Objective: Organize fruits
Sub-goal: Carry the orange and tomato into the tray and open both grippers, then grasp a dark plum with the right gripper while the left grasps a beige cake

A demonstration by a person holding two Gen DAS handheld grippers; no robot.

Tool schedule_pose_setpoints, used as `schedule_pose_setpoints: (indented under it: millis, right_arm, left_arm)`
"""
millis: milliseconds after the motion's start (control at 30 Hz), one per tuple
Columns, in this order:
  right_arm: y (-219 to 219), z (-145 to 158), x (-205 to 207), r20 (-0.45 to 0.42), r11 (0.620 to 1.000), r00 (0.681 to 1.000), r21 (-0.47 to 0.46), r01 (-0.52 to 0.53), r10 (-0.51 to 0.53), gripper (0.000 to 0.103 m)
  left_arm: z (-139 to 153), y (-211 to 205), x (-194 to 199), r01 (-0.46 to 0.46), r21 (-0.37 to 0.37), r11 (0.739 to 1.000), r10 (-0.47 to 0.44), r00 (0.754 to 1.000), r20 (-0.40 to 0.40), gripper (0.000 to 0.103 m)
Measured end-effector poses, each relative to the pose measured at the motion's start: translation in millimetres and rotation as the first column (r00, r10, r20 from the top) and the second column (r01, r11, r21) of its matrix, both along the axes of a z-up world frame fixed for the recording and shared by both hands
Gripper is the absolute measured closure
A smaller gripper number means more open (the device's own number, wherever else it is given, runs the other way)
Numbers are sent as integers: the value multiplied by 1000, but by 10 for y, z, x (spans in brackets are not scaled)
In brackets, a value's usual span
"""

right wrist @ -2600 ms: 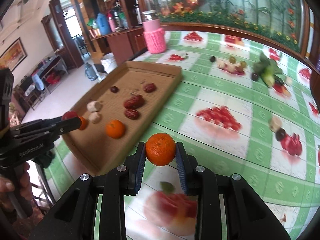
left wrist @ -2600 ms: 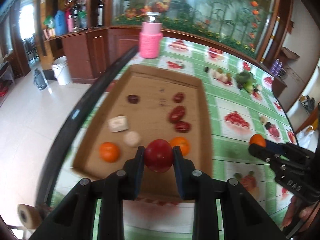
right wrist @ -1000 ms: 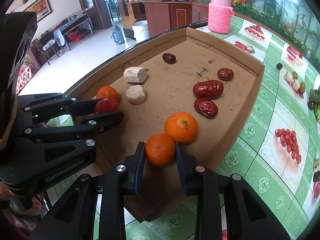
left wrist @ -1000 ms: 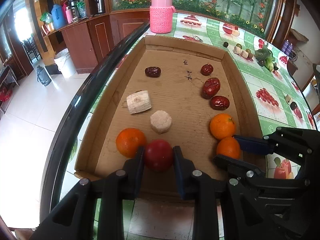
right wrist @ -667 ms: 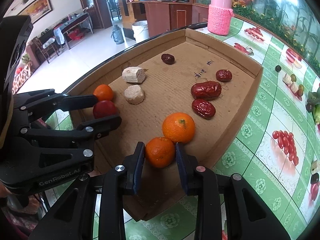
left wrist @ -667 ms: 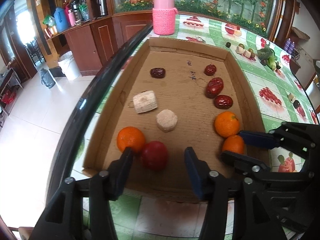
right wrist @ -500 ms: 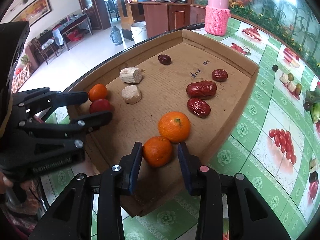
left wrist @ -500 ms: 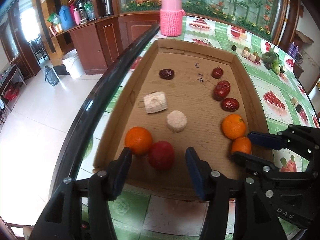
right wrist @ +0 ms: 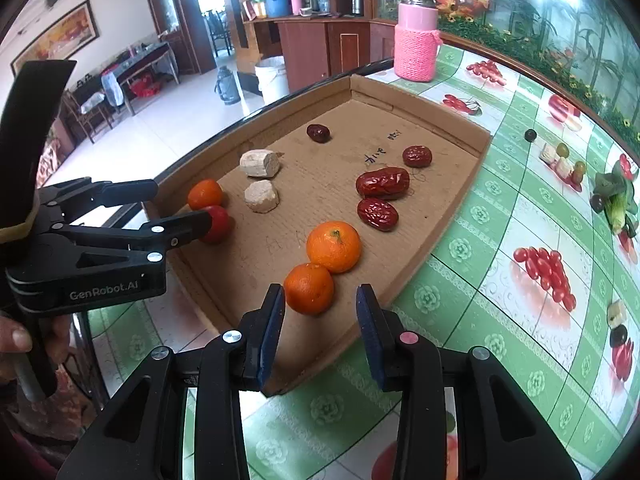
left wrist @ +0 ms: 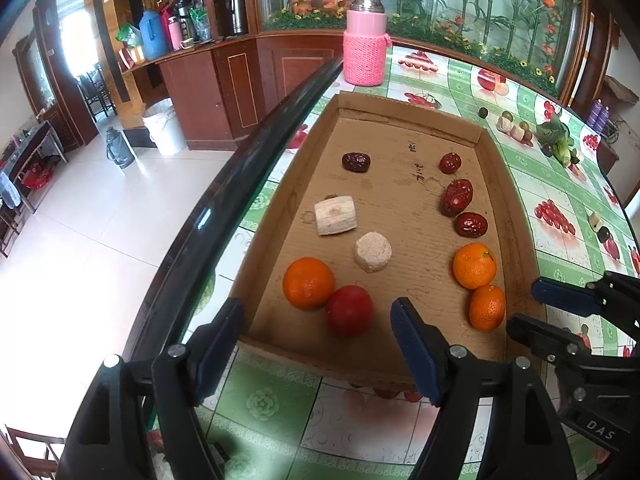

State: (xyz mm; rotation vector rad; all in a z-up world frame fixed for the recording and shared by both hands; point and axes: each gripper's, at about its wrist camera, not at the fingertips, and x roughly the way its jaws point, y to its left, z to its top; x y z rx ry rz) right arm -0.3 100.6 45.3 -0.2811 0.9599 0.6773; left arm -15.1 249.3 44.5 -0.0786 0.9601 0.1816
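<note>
A shallow cardboard tray [left wrist: 516, 216] holds the fruit. A red round fruit [left wrist: 350, 310] lies near its front edge against an orange [left wrist: 308, 282]. My left gripper [left wrist: 316, 308] hangs over it with its jaws opening, and neither pad touches the fruit. A small orange [right wrist: 309, 288] rests beside a bigger orange [right wrist: 334, 246] at the tray's right front. My right gripper [right wrist: 320, 292] is open just behind it, pads clear of the skin. Several red dates [left wrist: 456, 196] and two pale chunks [left wrist: 335, 215] lie farther back.
A flask in a pink knitted sleeve [left wrist: 365, 50] stands behind the tray. The table's dark rim [left wrist: 240, 184] runs along the tray's left side, with floor below. Small fruit and greens [left wrist: 556, 140] sit at the far right on the green cloth. A person's hand [right wrist: 16, 340] grips the left tool.
Both grippers set their fruit down in the tray and let go. The left jaws spread wide off the red fruit, the right jaws parted off the small orange, and both drew back slightly.
</note>
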Motion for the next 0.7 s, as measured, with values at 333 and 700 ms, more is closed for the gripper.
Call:
schedule_pose_setpoints:
  millis: [333,700]
  right_arm:
    - [-457,48,-38,-11,995,995,34,98,-98,63]
    - [-1900,8,247,-65,907,911,91,411,-406,61]
  left_arm:
    - [155,-299,2,28,34,999,-29,999,31,17]
    - [294,-1205,120,192,54,980,-194,981,29,14]
